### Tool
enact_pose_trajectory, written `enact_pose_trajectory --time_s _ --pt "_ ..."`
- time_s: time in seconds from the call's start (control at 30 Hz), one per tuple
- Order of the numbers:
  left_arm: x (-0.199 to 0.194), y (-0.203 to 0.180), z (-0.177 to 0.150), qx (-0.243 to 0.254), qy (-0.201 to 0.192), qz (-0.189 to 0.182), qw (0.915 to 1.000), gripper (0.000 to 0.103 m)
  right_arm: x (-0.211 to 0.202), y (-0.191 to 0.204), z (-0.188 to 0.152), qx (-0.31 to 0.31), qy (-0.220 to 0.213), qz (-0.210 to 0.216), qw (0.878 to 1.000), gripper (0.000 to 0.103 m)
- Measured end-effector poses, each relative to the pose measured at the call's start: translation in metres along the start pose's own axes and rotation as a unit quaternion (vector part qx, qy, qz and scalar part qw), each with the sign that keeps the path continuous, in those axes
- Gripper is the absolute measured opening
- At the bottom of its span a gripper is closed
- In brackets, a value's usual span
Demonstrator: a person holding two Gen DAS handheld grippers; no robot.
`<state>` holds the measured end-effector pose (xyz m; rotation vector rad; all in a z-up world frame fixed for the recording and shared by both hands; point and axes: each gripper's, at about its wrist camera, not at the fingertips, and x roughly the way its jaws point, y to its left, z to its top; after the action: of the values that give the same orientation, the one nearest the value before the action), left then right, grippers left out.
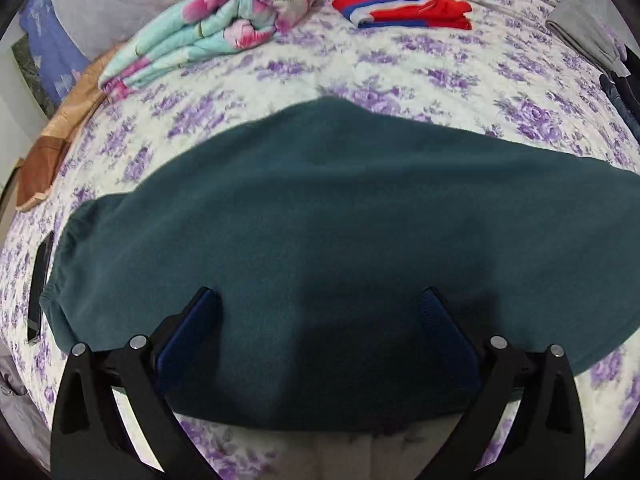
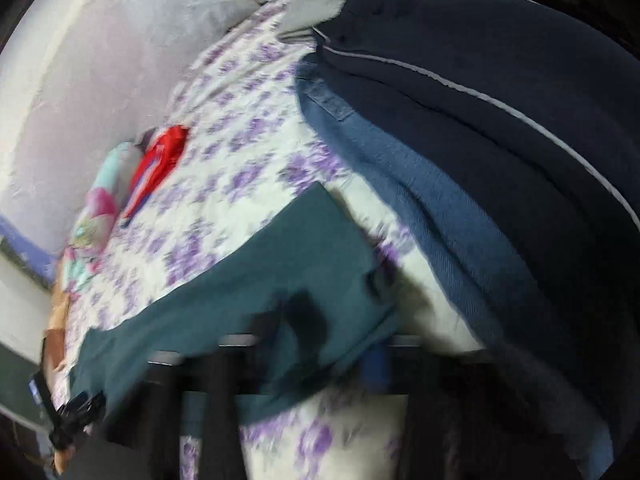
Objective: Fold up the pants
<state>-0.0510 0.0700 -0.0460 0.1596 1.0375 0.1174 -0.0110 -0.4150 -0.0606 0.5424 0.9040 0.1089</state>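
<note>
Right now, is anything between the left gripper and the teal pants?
Nothing visible. The left gripper is open directly over the teal pants, which lie flat on the floral bedspread; the folded quilt sits well clear.

bed, purple-floral cover | on it: teal pants, rolled blanket, red garment

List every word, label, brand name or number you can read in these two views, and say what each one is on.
No readable text in either view.
Jeans: a small patch near the waistband, too blurred to read.
Teal pants: plain, no label showing.
Red, white and blue garment: stripes only, no lettering.
Dark flat object at the bed's left edge: no legible marking.
</note>
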Motion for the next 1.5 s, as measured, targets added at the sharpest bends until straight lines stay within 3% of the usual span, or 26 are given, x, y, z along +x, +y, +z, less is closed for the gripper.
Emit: enact_pose_trajectory --time_s 0.1,0.2,0.3,0.4,0.53,0.57,0.63,0.7,0.73,0.83,0.9,1.07,1.13,1.2,1.37,1.43,1.47,1.5 --pt "-0.001 0.002 0.002 0.001 -0.001 0.001 1.0000 0.099 -0.013 0.028 0.000 -0.040 -0.022 0.007 0.999 0.004" --pt "-0.004 0.005 0.001 -0.001 -0.003 -0.004 1.0000 0.099 -0.040 0.082 -0.004 -0.101 -0.044 0.073 0.991 0.004" --pt "-0.013 0.012 0.001 -0.015 -0.013 -0.017 0.9997 0.099 -0.052 0.147 -0.017 -0.172 -0.045 0.131 0.975 0.004" --pt "-0.017 0.023 -0.002 -0.036 -0.019 -0.012 0.9991 0.099 -0.031 0.214 -0.045 -0.237 -0.005 0.176 0.955 0.004" --pt "-0.017 0.041 -0.011 -0.050 -0.017 0.009 0.9985 0.099 0.034 0.287 -0.108 -0.318 0.080 0.188 0.926 0.004" --pt "-0.017 0.046 -0.013 -0.056 -0.016 0.007 0.9983 0.099 0.058 0.300 -0.127 -0.336 0.113 0.174 0.919 0.007" --pt "-0.018 0.055 -0.016 -0.068 -0.015 0.005 0.9976 0.099 0.091 0.311 -0.153 -0.355 0.179 0.155 0.904 0.028" --pt "-0.021 0.064 -0.018 -0.082 -0.016 0.008 0.9964 0.099 0.081 0.315 -0.157 -0.362 0.162 0.190 0.898 0.059" --pt "-0.022 0.068 -0.019 -0.089 -0.017 0.008 0.9958 0.099 0.077 0.316 -0.156 -0.365 0.171 0.198 0.894 0.061" --pt "-0.021 0.071 -0.020 -0.103 -0.010 0.002 0.9946 0.099 0.061 0.304 -0.137 -0.338 0.184 0.219 0.897 0.061" --pt "-0.021 0.066 -0.017 -0.099 -0.011 0.007 0.9950 0.099 0.044 0.288 -0.117 -0.324 0.163 0.232 0.902 0.061" --pt "-0.025 0.044 -0.008 -0.077 -0.011 -0.001 0.9970 0.099 0.019 0.239 -0.056 -0.300 0.059 0.165 0.938 0.061" --pt "-0.028 0.036 -0.004 -0.076 -0.011 -0.001 0.9971 0.099 0.020 0.221 -0.039 -0.290 0.040 0.131 0.947 0.061" --pt "-0.031 0.028 0.001 -0.080 -0.011 -0.004 0.9967 0.099 0.027 0.211 -0.031 -0.295 0.031 0.107 0.949 0.061" --pt "-0.032 0.014 0.009 -0.095 0.002 -0.029 0.9950 0.099 0.071 0.186 -0.031 -0.269 0.099 0.118 0.951 0.063" --pt "-0.029 0.010 0.009 -0.101 0.011 -0.039 0.9941 0.099 0.081 0.181 -0.033 -0.249 0.125 0.153 0.948 0.063" --pt "-0.027 0.007 0.010 -0.103 0.016 -0.044 0.9936 0.099 0.087 0.182 -0.037 -0.245 0.136 0.170 0.945 0.060" --pt "-0.024 0.005 0.010 -0.103 0.020 -0.046 0.9935 0.099 0.089 0.182 -0.039 -0.243 0.138 0.183 0.942 0.046"
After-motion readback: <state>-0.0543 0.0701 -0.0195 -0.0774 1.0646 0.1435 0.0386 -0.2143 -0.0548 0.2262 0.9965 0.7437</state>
